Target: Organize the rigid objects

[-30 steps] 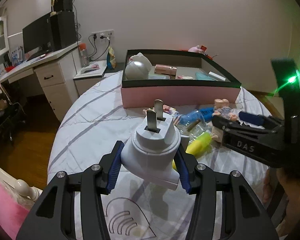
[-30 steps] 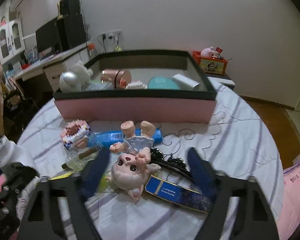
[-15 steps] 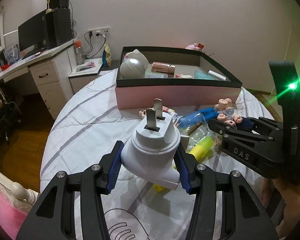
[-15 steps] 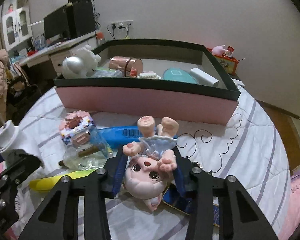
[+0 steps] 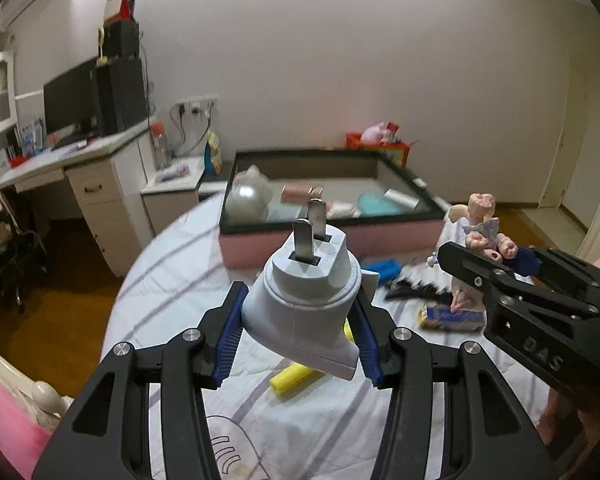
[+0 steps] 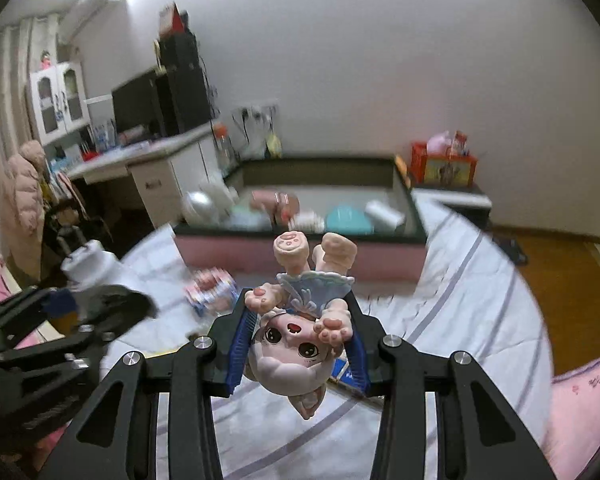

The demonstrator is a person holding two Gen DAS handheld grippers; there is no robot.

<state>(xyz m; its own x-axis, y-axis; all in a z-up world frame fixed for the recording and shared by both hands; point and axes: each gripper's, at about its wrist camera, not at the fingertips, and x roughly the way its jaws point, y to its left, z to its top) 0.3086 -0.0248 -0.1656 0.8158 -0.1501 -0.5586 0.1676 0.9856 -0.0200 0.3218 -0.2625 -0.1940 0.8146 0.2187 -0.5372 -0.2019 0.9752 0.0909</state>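
Observation:
My left gripper point(image 5: 298, 334) is shut on a white plug adapter point(image 5: 306, 300) whose two metal prongs point up and away. The right gripper point(image 6: 298, 344) is shut on a small doll figure point(image 6: 296, 344), held upside down by its head with the feet toward the box. In the left wrist view the right gripper point(image 5: 496, 264) with that doll figure point(image 5: 482, 232) hangs at the right. The pink box with a black rim point(image 5: 328, 236) stands ahead on the bed and holds several items, among them a silver ball point(image 5: 244, 200). In the right wrist view the pink box point(image 6: 300, 254) lies straight ahead.
On the striped bedsheet point(image 5: 172, 280) lie a yellow tube point(image 5: 292, 376), a blue flat pack point(image 5: 452, 314) and a pixel-block toy point(image 6: 214, 290). A white desk with a monitor point(image 5: 80, 100) stands left. An orange crate point(image 6: 446, 166) sits behind the box. Wooden floor surrounds the bed.
The right gripper closed on the doll's head and lifted it off the bed. Both grippers rose and the box now sits farther ahead. The left grip on the adapter is unchanged.

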